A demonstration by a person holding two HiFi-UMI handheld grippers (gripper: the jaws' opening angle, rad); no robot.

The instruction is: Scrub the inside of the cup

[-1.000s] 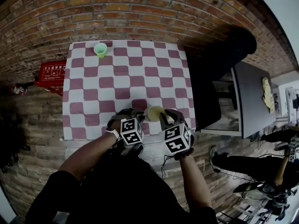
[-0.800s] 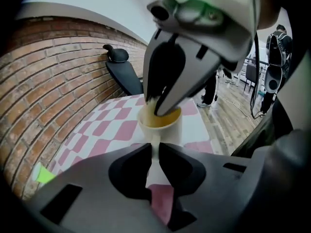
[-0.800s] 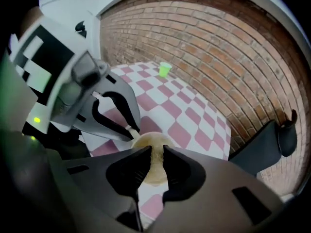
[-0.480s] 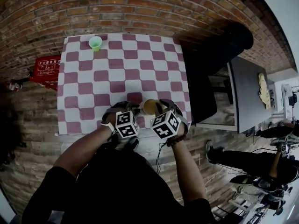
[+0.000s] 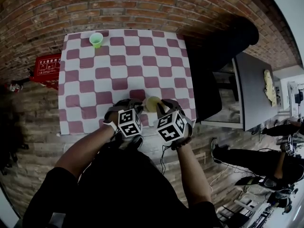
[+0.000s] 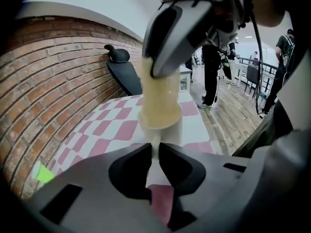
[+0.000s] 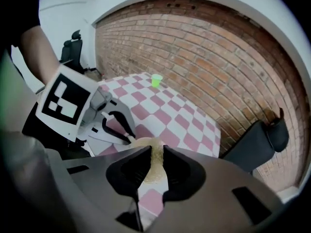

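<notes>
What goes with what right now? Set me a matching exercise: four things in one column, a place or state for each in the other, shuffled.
Things:
1. left gripper
2. right gripper
3. green cup
4. red box

Place or state:
A. on the floor beside the table
B. jaws shut on the yellow sponge
C. at the table's far left corner
D. jaws shut on the white cup

Pairs: 1-D, 2-B, 3-C, 4-A
</notes>
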